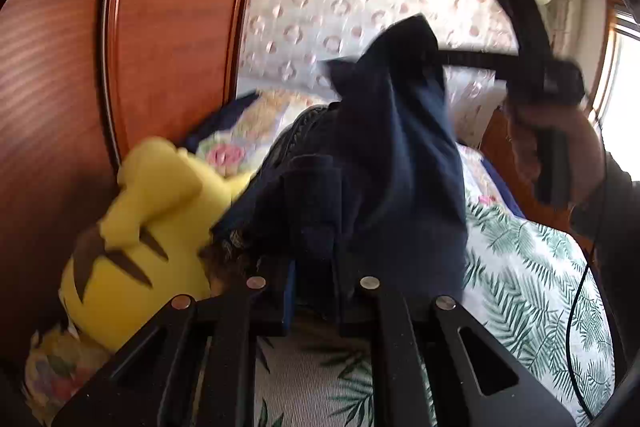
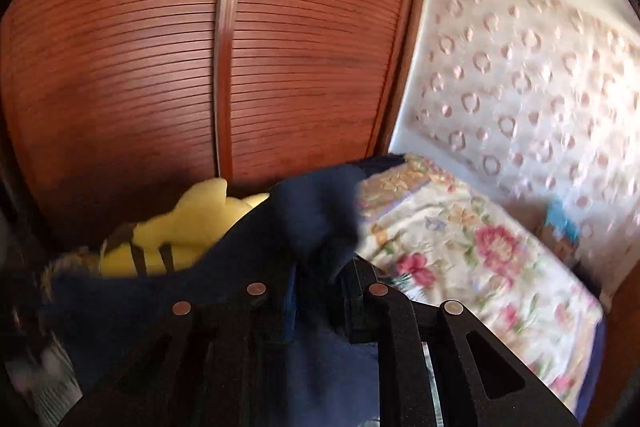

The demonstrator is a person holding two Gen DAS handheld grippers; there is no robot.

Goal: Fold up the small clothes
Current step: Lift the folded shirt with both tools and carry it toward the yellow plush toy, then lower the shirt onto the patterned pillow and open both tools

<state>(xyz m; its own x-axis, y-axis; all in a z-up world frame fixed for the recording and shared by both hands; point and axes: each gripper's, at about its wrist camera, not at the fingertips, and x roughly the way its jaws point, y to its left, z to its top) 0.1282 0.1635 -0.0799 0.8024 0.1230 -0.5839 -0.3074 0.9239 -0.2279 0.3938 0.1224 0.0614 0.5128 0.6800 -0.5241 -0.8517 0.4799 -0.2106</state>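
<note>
Both grippers are up off the bed, and the left gripper (image 1: 314, 291) is pinching a bunch of the navy garment (image 1: 384, 163) between its closed fingers, the cloth hanging above the leaf-print bedcover (image 1: 532, 287). The right gripper (image 2: 320, 299) is clamping another bunch of the same navy garment (image 2: 316, 215), and across from the left one its tips (image 1: 424, 57) are disappearing into the raised cloth. Just beyond the garment a yellow plush toy (image 1: 156, 227) is lying against the wooden wardrobe (image 1: 168, 27). Farther back, the floral blanket (image 2: 460, 239) is reaching toward the patterned wall (image 2: 520, 79).
</note>
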